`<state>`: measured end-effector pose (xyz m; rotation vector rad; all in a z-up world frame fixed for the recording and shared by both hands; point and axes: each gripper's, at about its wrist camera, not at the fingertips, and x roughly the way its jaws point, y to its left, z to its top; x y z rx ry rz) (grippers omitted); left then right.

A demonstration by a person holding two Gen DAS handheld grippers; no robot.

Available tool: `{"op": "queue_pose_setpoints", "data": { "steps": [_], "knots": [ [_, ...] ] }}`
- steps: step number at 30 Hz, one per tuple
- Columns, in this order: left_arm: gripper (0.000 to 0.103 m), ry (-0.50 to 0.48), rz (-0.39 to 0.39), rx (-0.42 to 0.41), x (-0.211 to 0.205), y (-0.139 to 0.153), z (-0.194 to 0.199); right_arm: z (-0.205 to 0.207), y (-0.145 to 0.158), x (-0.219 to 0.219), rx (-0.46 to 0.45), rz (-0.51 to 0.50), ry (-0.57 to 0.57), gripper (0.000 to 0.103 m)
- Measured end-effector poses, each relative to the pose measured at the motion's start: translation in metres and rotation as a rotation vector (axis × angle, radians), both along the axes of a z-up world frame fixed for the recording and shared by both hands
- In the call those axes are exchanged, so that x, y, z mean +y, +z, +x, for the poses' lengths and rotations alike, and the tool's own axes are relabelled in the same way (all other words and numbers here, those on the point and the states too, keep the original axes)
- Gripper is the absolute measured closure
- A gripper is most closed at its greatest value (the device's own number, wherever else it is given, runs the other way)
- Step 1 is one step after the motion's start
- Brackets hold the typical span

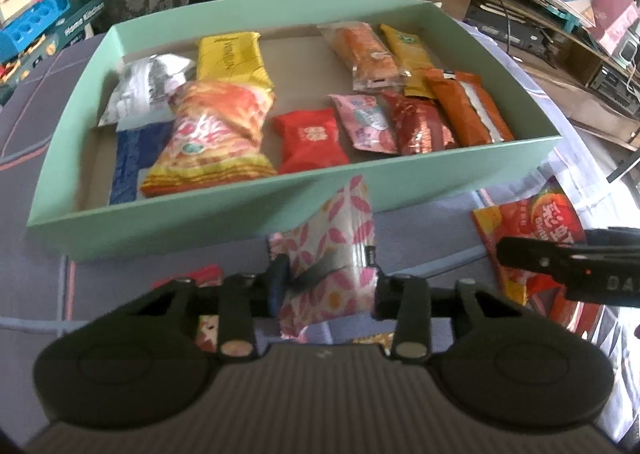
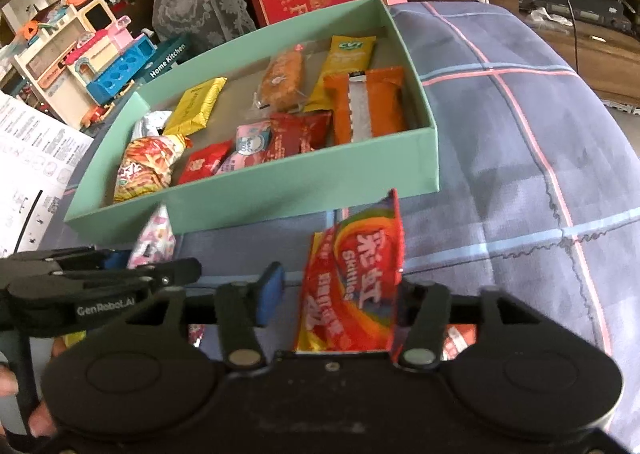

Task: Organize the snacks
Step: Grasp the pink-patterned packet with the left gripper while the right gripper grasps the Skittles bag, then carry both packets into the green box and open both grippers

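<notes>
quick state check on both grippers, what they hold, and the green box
left gripper: shut on pink-patterned packet
pink-patterned packet: held upright, outside the box
right gripper: shut on Skittles bag
Skittles bag: held, outside the box
green box: open, partly filled with snacks

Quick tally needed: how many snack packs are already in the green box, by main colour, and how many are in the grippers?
In the green box:
Yellow: 2
Orange: 3
Red: 2
Pink: 1
Silver: 1
Blue: 1
Held by the left gripper: 1, the pink-and-white pack
Held by the right gripper: 1, the Skittles pack
Total: 12
</notes>
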<state>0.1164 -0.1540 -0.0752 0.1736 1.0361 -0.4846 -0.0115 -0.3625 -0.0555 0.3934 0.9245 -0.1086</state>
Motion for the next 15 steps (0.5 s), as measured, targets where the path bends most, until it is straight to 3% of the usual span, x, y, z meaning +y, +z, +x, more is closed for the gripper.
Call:
{"op": "queue_pose_setpoints", "data": {
  "steps": [5, 6, 7, 8, 9, 15],
  "knots": [
    [0.067, 0.048, -0.015, 0.019, 0.018, 0.0, 0.001, -0.01, 0.002, -0.005, -0.002, 0.007, -0.034, 0.041],
    [0.069, 0.054, -0.02, 0.023, 0.019, 0.0, 0.002, -0.01, 0.002, -0.004, 0.0, -0.002, -0.033, 0.045],
    [0.08, 0.059, -0.02, 0.023, 0.02, 0.001, 0.002, -0.009, 0.001, -0.003, 0.005, -0.01, -0.03, 0.065],
    [0.085, 0.062, -0.018, 0.021, 0.02, 0.001, 0.001, -0.008, 0.001, -0.002, 0.011, -0.003, -0.022, 0.075],
    [0.093, 0.068, -0.013, 0.016, 0.021, 0.003, 0.0, -0.006, 0.0, 0.0, 0.012, 0.007, -0.015, 0.075],
    [0.093, 0.068, -0.012, 0.003, 0.027, 0.013, -0.006, -0.005, 0.009, 0.011, 0.003, 0.013, -0.006, 0.08]
  ]
}}
